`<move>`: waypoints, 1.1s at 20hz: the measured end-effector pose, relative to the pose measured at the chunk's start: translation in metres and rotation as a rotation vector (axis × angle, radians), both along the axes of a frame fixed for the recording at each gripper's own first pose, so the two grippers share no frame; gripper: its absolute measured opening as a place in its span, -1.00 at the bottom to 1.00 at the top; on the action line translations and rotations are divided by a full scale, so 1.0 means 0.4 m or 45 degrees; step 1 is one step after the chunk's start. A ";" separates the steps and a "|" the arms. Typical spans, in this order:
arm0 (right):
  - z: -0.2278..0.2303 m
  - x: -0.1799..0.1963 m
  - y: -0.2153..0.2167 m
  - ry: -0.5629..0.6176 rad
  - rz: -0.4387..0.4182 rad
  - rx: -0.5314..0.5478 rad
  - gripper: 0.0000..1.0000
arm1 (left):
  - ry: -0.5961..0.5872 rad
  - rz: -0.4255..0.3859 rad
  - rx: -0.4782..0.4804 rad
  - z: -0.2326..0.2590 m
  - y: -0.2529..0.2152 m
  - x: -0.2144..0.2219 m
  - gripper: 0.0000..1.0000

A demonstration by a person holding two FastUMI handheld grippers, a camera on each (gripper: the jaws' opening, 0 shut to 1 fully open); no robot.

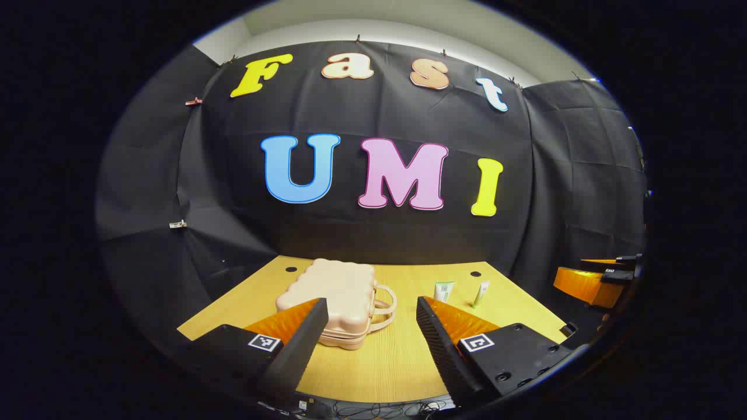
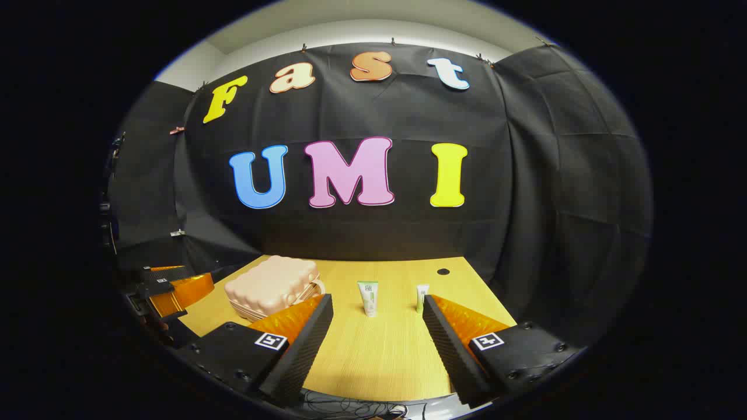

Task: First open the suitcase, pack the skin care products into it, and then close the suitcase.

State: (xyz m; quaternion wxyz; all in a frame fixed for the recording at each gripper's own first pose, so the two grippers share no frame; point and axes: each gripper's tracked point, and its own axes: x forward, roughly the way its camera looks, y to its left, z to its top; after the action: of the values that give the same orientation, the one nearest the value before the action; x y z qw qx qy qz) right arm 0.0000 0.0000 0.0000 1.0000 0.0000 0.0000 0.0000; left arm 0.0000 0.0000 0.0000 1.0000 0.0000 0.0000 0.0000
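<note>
Left gripper view: both tongs, left [image 1: 369, 326] and right [image 2: 376, 326], gape empty above the bench [image 1: 385, 361], ready for the shut suitcase [image 1: 330, 294] beside two tubes [image 2: 368, 297].

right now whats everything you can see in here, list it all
suitcase: 1, pale pink, shut, lying flat on the table's left part, handle toward the tubes
skin care tubes: 2, white with green, standing upright and apart on the table right of the suitcase; a wider one and a slimmer one
table: 1, light wood, with dark round holes near its back corners
cables: a few, dark, below the table's near edge
left gripper: 1, open, held above the table's near edge, facing the suitcase
right gripper: 1, open, held above the near edge, facing the tubes
</note>
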 end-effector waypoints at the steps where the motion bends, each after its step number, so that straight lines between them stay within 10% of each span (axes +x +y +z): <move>1: 0.000 0.016 0.001 0.006 0.010 -0.004 0.96 | 0.011 0.004 -0.003 -0.003 0.001 0.012 0.92; 22: -0.009 0.509 -0.166 0.124 0.077 0.072 0.96 | 0.343 -0.054 0.035 -0.140 -0.204 0.597 0.92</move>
State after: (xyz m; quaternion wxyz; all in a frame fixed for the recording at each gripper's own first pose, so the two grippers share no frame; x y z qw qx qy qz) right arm 0.2034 -0.0665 -0.0038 0.9980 0.0281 0.0487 0.0304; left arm 0.2389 -0.0817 -0.0561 0.9906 0.0137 0.1342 -0.0211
